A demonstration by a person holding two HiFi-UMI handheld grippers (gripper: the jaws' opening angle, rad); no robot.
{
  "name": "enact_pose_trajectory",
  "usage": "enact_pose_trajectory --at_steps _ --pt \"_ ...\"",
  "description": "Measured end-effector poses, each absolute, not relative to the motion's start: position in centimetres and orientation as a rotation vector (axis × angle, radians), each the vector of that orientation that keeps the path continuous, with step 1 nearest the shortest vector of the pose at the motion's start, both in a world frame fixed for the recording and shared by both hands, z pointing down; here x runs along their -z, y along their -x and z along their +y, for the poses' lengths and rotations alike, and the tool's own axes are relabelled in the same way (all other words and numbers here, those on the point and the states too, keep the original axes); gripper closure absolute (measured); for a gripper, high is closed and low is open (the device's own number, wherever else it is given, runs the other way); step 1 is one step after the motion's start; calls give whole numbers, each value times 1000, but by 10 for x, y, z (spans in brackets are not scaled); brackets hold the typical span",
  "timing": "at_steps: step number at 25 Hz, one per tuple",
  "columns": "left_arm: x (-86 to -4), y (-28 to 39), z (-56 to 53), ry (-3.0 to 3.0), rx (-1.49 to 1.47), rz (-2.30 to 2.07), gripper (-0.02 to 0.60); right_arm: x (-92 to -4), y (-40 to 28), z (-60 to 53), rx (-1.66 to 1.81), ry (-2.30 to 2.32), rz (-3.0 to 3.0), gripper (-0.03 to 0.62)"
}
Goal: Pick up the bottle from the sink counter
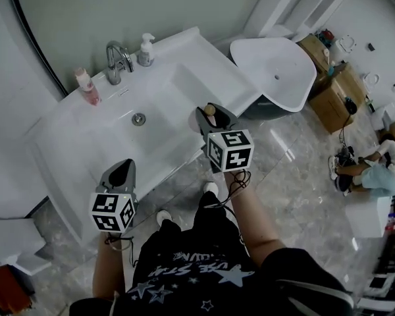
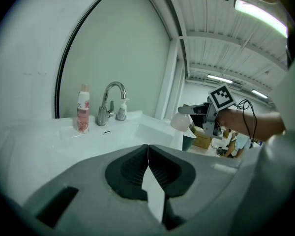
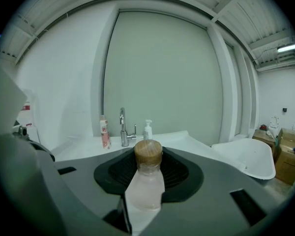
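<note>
Head view: high above person, facing steeply down onto sink counter (image 1: 66,120); bathtub (image 1: 276,71) at upper right.
Left gripper view: low, near counter front, looking along own jaws toward faucet (image 2: 110,102); catches right gripper (image 2: 185,114) at frame right.
Right gripper view: low, faces same wall across counter.
All three share faucet, pink bottle (image 3: 104,132), pump dispenser (image 3: 147,130). Head and right gripper views share bathtub.

Bathroom showroom: washbasin (image 1: 72,120), faucet (image 1: 116,61), freestanding bathtub (image 1: 250,58).
</note>
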State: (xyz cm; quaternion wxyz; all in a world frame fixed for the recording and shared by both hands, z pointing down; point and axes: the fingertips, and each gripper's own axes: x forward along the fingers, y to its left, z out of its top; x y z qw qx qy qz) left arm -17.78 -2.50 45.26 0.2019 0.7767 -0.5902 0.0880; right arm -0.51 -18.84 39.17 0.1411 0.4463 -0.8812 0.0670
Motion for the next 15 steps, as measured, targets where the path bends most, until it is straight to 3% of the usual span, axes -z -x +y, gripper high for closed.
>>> enact_pose_trajectory --at_steps 15 --pt "-434 109 25 -2233 -246 -1630 561 -379 -46 -99 -162 -1255 -2593 454"
